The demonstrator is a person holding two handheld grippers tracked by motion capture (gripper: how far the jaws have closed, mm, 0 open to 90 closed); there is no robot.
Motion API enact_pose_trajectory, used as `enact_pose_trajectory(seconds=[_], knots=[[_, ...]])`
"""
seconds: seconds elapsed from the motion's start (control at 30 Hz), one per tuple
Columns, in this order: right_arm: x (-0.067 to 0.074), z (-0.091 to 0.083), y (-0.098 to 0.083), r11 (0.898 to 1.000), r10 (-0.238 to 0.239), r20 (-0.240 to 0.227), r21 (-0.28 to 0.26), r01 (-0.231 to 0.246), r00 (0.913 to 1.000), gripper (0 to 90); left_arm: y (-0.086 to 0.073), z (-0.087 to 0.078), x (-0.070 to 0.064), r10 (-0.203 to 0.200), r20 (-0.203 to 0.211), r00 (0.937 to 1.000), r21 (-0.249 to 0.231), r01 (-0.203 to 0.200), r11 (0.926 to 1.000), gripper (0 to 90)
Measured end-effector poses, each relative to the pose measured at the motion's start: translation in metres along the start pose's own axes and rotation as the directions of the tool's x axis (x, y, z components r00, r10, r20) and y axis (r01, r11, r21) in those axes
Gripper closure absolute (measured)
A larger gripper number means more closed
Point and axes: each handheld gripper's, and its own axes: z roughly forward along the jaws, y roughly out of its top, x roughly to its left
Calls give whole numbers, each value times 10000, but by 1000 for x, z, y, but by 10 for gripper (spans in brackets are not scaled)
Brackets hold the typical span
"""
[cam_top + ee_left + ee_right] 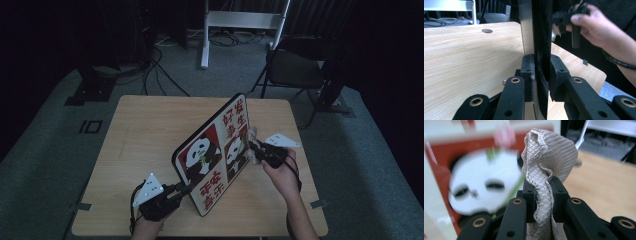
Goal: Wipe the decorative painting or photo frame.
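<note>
Red, white and black, the panda board (212, 155) stands tilted on edge near the wooden worktop's (145, 130) front edge, a flat rounded panel. Left tongs (186, 188) clamp its near corner; right tongs (255, 148) pinch a crumpled, quilted beige cloth (549, 170) against its printed face.

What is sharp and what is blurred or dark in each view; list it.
High view: dim, the room beyond the table nearly black, the panda board readable. Left gripper view: board edge and fingers sharp, the far hand smeared. Right gripper view: the cloth crisp, the panda picture behind it blurred.
</note>
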Motion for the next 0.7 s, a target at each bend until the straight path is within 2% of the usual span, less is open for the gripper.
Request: enact_pose_trajectory(seconds=[0.1,0.33,0.57,0.7], knots=[[3,-7,20,9986,-47,-83,-528,42,10000,778,0,0,0,-18,15,10000,-4,18,10000,771],[18,-15,63,9881,-572,-312,-1449,521,9979,777,0,0,0,8,3,10000,4,-8,10000,772],[33,-15,89,9756,-941,-535,-2037,814,9941,777,0,0,1,-16,12,10000,-10,16,10000,772],[41,-13,99,9719,-1074,-797,-2183,878,9910,775,0,0,0,-17,18,10000,-4,17,10000,772]])
